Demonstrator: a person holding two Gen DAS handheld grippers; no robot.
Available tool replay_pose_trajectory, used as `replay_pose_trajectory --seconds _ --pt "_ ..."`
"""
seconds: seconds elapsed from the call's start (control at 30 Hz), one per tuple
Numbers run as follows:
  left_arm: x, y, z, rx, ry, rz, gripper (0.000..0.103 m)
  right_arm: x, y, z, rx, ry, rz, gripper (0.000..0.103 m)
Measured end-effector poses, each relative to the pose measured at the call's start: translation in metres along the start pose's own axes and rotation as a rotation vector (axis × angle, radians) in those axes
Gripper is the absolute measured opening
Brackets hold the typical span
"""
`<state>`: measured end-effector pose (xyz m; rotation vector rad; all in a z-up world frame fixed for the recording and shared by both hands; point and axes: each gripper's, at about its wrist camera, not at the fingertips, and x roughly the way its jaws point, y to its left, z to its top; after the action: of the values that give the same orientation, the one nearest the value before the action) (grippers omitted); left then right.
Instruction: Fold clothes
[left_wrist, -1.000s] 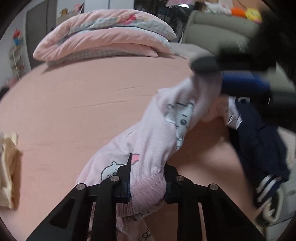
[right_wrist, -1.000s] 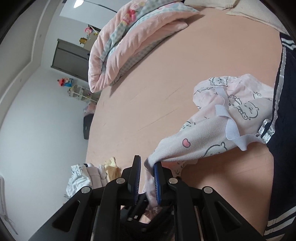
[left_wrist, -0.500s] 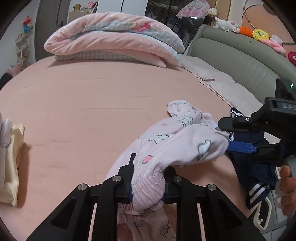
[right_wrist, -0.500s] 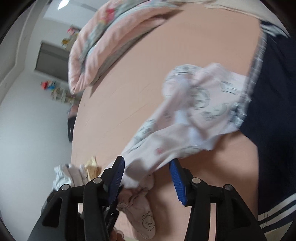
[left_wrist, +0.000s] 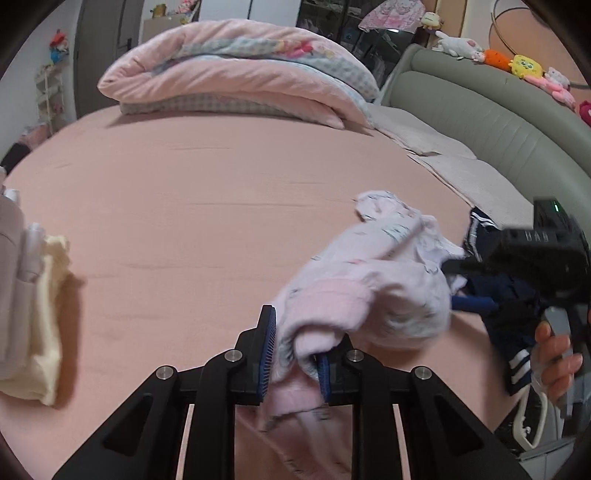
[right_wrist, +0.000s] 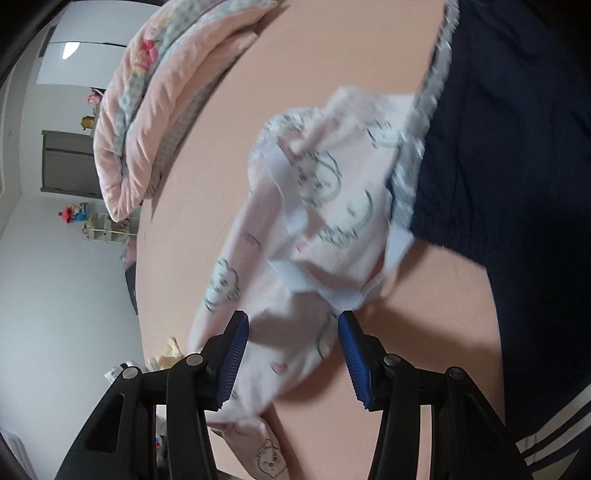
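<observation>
A pale pink garment with bear prints (left_wrist: 373, 280) lies bunched on the pink bed sheet (left_wrist: 192, 206). My left gripper (left_wrist: 293, 350) is shut on its ribbed waistband and holds it just above the sheet. In the right wrist view the same pink garment (right_wrist: 314, 206) lies between the open blue pads of my right gripper (right_wrist: 293, 354), which grips nothing. The right gripper also shows in the left wrist view (left_wrist: 472, 302), at the garment's right end.
A dark navy garment with white stripes (right_wrist: 509, 155) lies right of the pink one. Folded cream and white clothes (left_wrist: 33, 302) are stacked at the left. A folded pink quilt (left_wrist: 236, 85) lies at the far side. A grey-green padded headboard (left_wrist: 491, 122) runs along the right.
My right gripper has opened and let go of the pink garment, which has dropped lower onto the sheet. My left gripper keeps hold of the waistband.
</observation>
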<state>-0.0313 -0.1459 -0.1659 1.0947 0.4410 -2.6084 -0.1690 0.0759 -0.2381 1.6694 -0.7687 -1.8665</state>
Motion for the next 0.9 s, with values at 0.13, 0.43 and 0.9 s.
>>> replay_pose_trajectory --seconds 0.13,0.43,0.9 --pt "0.006 0.022 0.001 -0.151 0.048 -0.116 0.018 0.008 -0.016 -0.011 0.087 0.025 0.054 0.05" --pt "0.01 0.014 0.002 -0.117 0.054 -0.141 0.018 0.032 -0.023 -0.012 0.19 0.037 0.169 0.051" --pt "0.012 -0.002 0.001 -0.096 0.02 -0.093 0.061 0.015 0.012 -0.005 0.038 -0.03 0.146 0.009"
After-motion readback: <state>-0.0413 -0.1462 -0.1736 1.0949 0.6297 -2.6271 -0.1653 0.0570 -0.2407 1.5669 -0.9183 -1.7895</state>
